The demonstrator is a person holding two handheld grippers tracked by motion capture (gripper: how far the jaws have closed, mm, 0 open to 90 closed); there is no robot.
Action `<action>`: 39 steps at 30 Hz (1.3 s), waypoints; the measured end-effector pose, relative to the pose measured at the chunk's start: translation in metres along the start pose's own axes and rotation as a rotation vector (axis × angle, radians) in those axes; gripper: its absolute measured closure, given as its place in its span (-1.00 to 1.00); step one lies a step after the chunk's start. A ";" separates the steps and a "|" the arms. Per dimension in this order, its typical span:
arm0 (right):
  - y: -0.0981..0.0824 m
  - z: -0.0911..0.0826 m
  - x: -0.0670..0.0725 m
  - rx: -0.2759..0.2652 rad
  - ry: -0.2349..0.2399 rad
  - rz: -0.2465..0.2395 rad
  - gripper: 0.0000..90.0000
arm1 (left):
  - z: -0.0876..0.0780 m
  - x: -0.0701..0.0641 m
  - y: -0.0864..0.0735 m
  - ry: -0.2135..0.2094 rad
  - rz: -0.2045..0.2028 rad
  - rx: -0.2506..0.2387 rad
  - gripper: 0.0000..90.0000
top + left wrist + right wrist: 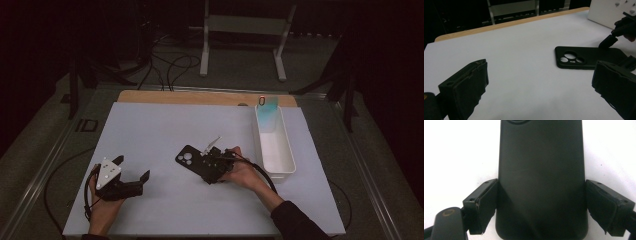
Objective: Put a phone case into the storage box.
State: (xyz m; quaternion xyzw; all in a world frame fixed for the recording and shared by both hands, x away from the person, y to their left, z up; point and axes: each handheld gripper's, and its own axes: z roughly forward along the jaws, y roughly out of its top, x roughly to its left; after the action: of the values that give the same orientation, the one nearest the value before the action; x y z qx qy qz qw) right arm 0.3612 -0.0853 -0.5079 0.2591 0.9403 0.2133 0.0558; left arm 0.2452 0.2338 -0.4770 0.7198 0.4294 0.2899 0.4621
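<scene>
I count one black phone case (192,158) lying flat on the white desk (150,135), near the middle, and one white tray (274,145) to its right. My right gripper (541,202) straddles the case, jaws wide, at its sides. My left gripper (536,95) rests at near left, jaws released and holding nothing.

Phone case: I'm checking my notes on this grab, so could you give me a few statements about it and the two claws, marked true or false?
1. The phone case lies between the right claw's jaws. True.
2. The left claw holds the case. False: its jaws are open on nothing, well apart from the case.
3. In the high view, the white tray stands left of the case. False: it stands to the right.
4. The case's camera cutouts face up. True.
</scene>
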 end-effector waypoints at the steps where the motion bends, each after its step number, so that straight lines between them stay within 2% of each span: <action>1: -0.001 0.000 0.000 -0.012 0.011 -0.001 -0.66 | 0.000 0.000 0.000 0.000 0.000 0.001 -0.97; 8: -0.001 -0.012 0.000 -0.087 0.030 0.024 -0.66 | 0.001 -0.001 0.001 -0.013 -0.002 0.002 -0.97; 18: 0.000 -0.030 0.002 -0.185 0.052 0.057 -0.67 | -0.001 -0.002 0.004 -0.035 -0.033 -0.011 -0.97; 32: 0.002 -0.055 0.008 -0.338 0.033 0.078 -0.67 | -0.001 -0.006 0.011 -0.056 -0.063 -0.003 -0.97; 39: 0.005 -0.063 0.009 -0.405 0.029 0.090 -0.67 | -0.003 -0.010 0.019 -0.065 -0.059 -0.002 -0.97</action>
State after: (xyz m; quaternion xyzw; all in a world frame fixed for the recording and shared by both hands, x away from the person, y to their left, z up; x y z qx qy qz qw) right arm 0.3425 -0.1007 -0.4489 0.2814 0.8663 0.4042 0.0838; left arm 0.2446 0.2222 -0.4586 0.7156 0.4347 0.2530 0.4848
